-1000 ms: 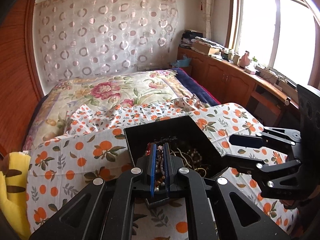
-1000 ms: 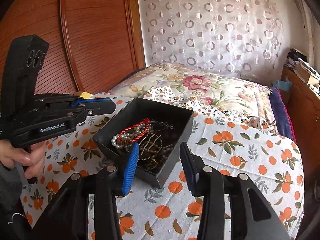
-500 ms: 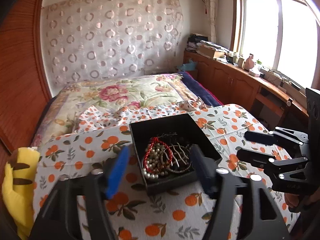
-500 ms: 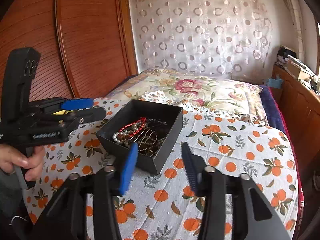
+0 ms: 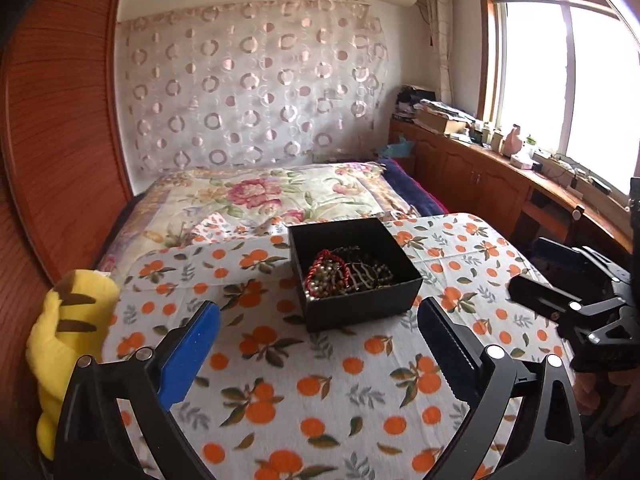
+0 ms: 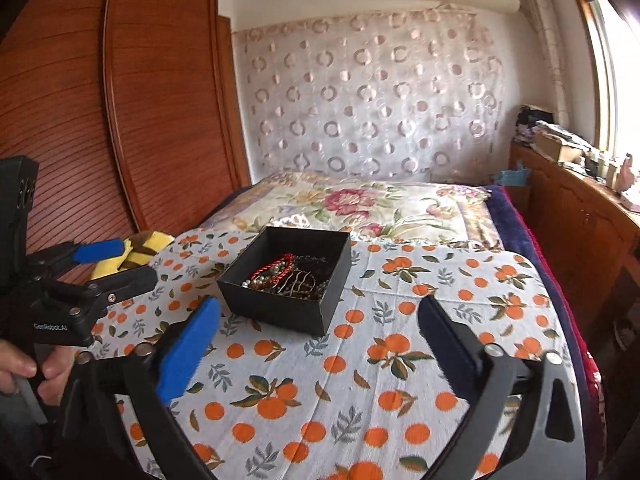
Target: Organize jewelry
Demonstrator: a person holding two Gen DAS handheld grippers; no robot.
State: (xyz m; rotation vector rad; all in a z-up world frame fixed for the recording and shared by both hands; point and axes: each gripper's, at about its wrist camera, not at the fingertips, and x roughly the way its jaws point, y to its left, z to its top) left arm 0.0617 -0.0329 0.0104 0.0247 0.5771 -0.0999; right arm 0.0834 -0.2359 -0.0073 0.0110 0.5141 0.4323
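Observation:
An open black box (image 5: 362, 310) (image 6: 276, 312) stands on a table with an orange-print cloth (image 5: 280, 380) (image 6: 380, 380). Inside lies a tangle of jewelry (image 5: 344, 276) (image 6: 286, 276): a red cord bracelet, pearls and dark beads. My left gripper (image 5: 318, 320) is back from the box, its jaws opening wide with nothing between them. My right gripper (image 6: 318, 316) is also back from the box, jaws opening, nothing between them. Each gripper shows at the side of the other's view, the right gripper (image 5: 532, 272) and the left gripper (image 6: 120, 262).
A yellow striped plush (image 5: 64, 332) lies at the table's left edge. Behind the table is a bed with a floral quilt (image 5: 272, 196). A wooden wardrobe (image 6: 120, 120) stands left. A cluttered wooden counter (image 5: 500, 160) runs under the window. A hand (image 6: 24, 372) holds the left gripper.
The left gripper, shut over the jewelry in the box, opened and drew back empty. The right gripper also widened and pulled back. The box now sits farther off in both views.

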